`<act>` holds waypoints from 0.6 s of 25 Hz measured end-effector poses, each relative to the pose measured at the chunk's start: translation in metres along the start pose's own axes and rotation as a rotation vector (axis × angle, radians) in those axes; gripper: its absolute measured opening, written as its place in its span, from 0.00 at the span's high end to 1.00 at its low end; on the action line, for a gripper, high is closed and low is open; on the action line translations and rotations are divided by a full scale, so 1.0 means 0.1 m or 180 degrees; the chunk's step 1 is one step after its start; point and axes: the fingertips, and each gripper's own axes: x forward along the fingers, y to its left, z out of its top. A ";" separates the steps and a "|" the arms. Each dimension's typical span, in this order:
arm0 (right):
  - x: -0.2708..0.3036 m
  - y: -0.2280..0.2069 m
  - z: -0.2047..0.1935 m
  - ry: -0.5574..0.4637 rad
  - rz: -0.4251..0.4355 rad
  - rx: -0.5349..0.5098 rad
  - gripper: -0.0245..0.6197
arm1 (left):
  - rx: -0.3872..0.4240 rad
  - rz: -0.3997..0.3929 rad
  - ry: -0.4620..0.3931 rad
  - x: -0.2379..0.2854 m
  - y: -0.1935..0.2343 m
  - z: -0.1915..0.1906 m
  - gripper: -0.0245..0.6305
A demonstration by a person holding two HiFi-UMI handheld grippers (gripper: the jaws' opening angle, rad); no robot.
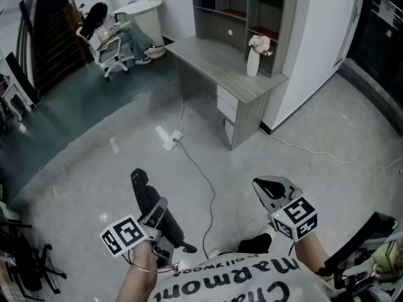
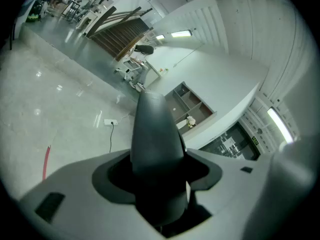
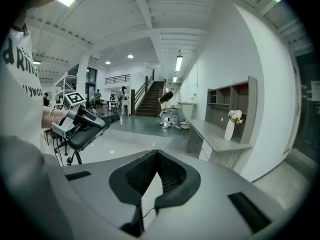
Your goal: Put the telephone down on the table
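The left gripper [image 1: 158, 218] pinches the black telephone [image 1: 143, 190], far from the table [image 1: 208, 58]; the right gripper [image 3: 157, 156] is pressed together, empty.

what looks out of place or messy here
A white power strip lies loose on the open floor near the desk, its cable trailing across the walking space, a possible trip risk. Nothing looks spilled or broken.
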 end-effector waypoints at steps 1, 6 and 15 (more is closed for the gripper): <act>0.01 0.02 0.00 0.0004 0.0010 -0.0003 0.95 | -0.0007 -0.0003 0.0005 -0.01 0.01 0.00 0.55; 0.03 0.05 0.00 0.0028 0.0019 -0.0028 0.95 | -0.0001 -0.0009 0.0022 -0.01 0.03 0.00 0.55; 0.02 0.06 0.12 -0.0232 -0.0049 0.0399 0.95 | 0.0421 -0.0132 -0.0001 -0.11 -0.07 0.08 0.55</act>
